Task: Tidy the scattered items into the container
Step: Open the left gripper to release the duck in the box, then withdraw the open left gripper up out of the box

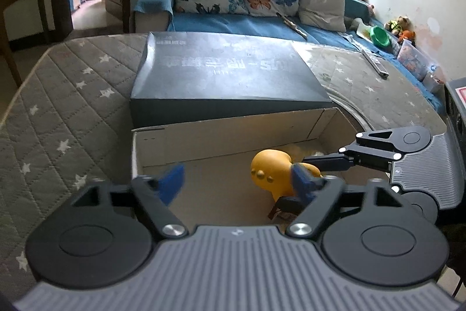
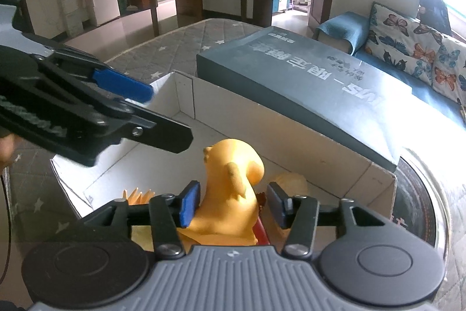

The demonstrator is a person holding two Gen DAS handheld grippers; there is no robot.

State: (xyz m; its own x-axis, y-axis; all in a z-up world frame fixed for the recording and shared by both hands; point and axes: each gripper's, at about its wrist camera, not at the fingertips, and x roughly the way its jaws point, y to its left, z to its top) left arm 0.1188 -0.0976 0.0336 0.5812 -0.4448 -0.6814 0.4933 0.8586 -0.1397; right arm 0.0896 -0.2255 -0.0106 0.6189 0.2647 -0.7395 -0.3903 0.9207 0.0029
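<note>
A yellow rubber duck-like toy (image 2: 230, 194) stands inside the open cardboard box (image 2: 320, 162). My right gripper (image 2: 233, 204) straddles the toy with its blue pads open: the left pad sits at the toy's side and a gap shows at the right pad. In the left wrist view the same toy (image 1: 271, 174) sits in the box (image 1: 233, 136), partly hidden behind my left gripper (image 1: 237, 182). That gripper hovers open over the box floor with nothing between its fingers. One of the right gripper's fingers (image 1: 329, 161) reaches in from the right.
A dark flat lid (image 1: 227, 72) lies against the box's far wall on a grey quilted star-patterned mat (image 1: 67, 107). An orange spiky item (image 2: 137, 196), a pale yellow item (image 2: 291, 179) and something red (image 2: 262, 226) share the box. A blue sofa (image 1: 233, 22) stands behind.
</note>
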